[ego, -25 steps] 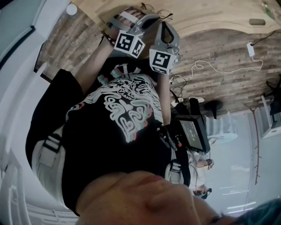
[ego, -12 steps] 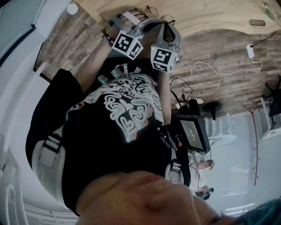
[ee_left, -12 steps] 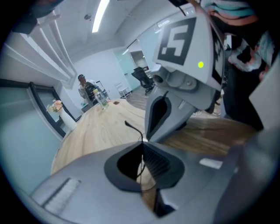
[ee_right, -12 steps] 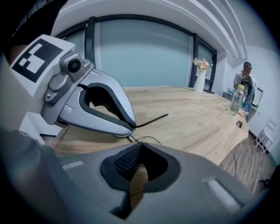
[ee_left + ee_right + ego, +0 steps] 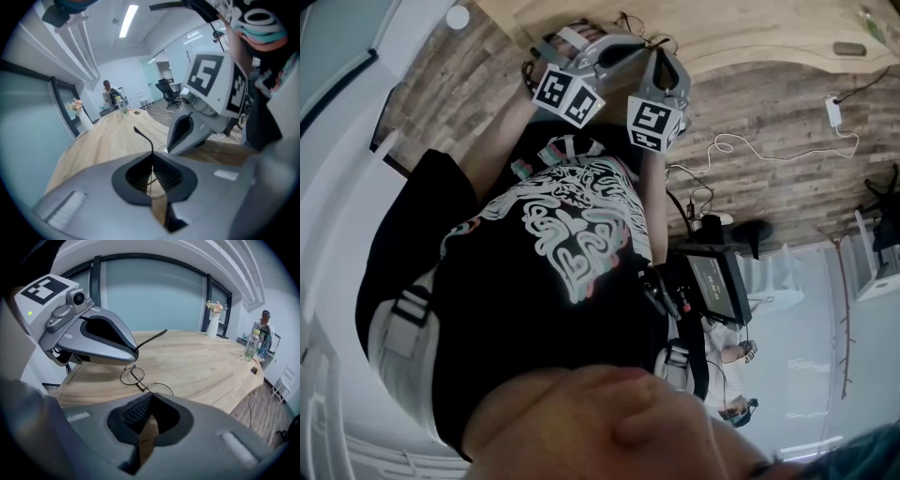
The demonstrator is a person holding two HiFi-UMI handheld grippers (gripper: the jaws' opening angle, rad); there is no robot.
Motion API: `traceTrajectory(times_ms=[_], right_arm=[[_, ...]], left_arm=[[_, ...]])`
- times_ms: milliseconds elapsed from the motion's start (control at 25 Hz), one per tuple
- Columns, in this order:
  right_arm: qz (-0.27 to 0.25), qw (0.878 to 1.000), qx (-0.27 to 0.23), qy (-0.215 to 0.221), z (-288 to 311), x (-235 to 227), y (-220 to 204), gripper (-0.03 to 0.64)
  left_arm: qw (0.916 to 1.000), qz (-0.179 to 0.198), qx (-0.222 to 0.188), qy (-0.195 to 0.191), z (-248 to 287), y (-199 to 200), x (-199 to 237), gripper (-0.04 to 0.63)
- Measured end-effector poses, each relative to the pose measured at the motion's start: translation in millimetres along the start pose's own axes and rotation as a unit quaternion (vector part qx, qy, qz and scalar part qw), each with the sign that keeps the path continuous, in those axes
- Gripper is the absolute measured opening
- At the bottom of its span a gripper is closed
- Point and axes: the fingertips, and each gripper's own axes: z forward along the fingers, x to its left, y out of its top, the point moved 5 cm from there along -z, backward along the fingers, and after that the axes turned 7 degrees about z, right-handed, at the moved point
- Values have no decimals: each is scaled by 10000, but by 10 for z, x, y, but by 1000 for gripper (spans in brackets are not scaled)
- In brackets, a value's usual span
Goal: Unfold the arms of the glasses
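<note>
Glasses (image 5: pixel 140 385): thin dark wire frame with round lenses, over the near edge of a pale wooden table (image 5: pixel 201 366); whether the lenses rest on the wood cannot be told. In the right gripper view the frame lies at 12 o'clock, just beyond that gripper's tips. One arm of the glasses (image 5: pixel 144 137) rises as a thin dark rod from between the left jaws toward 11 o'clock in the left gripper view. Left gripper (image 5: pixel 152 154): jaws pressed together on that arm, with more wire showing in the slot behind the tips; in the right gripper view it enters from 10 o'clock. Right gripper (image 5: pixel 150 395): jaws drawn together at the tips, where the frame's wire by one lens runs in; in the left gripper view it stands at 1 o'clock, tip just beside the left gripper's tip. Marker cubes (image 5: pixel 570 97): one on each gripper, near each other at 12 o'clock in the head view. Shirt (image 5: pixel 567 244): black with a pale printed pattern, filling the centre of the head view. Vase with flowers (image 5: pixel 213 322): on the table's far side, at 1 o'clock in the right gripper view. Bottles (image 5: pixel 253 345): at 3 o'clock, beside a person (image 5: pixel 265 324) at the far end. Cable (image 5: pixel 769 145): white, looped on the plank floor at 2 o'clock in the head view.
</note>
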Motion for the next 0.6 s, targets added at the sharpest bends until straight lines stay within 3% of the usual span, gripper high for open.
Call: traceTrajectory(times_ms=[200, 440, 600], right_arm=[[211, 9997, -53, -86, -18, 58, -55, -2], [245, 9995, 33, -207, -59, 87, -99, -1], [144, 9995, 161, -249, -137, 173, -145, -2]], left_arm=[[9962, -806, -193, 261, -205, -66, 53, -11], [9806, -1839, -373, 572, -327, -226, 142, -11], [9736, -2126, -622, 557, -408, -349, 64, -8]])
